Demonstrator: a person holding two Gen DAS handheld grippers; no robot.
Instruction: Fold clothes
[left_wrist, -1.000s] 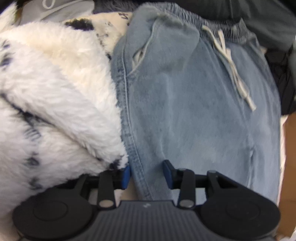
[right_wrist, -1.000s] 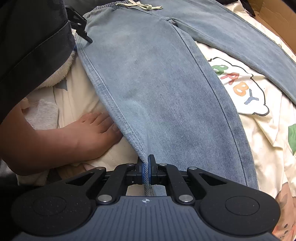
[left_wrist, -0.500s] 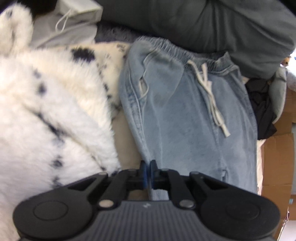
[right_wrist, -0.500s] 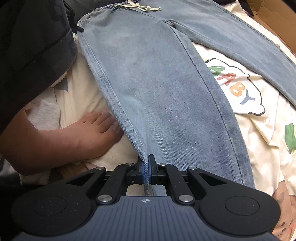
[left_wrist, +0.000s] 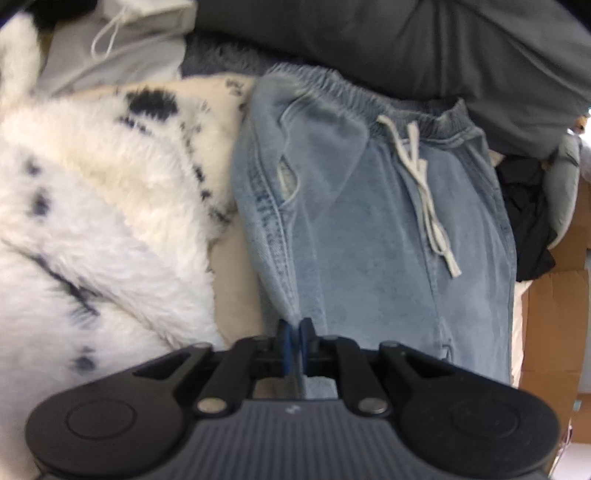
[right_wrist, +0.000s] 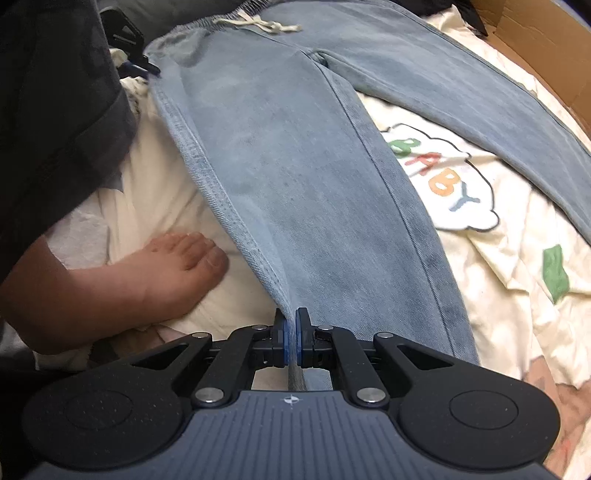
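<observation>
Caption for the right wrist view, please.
Right gripper shut on the side seam of light-blue jeans spread over a printed sheet, beside a bare foot.

jeans (left_wrist: 388, 229): light blue, cream drawstring (left_wrist: 421, 177); fleece (left_wrist: 92, 221): white, dark spots; sheet (right_wrist: 498, 258): cream, coloured "BABY" print

1. Your left wrist view is blurred: the fluffy white blanket (left_wrist: 110, 229) loses its texture.
2. The jeans (right_wrist: 303, 177) run off the right wrist view's right edge (leg ends unseen).
3. The dark garment (left_wrist: 406, 48) covers the waistband's far edge.
4. Your foot (right_wrist: 173, 273) is cut off by dark fabric.
</observation>
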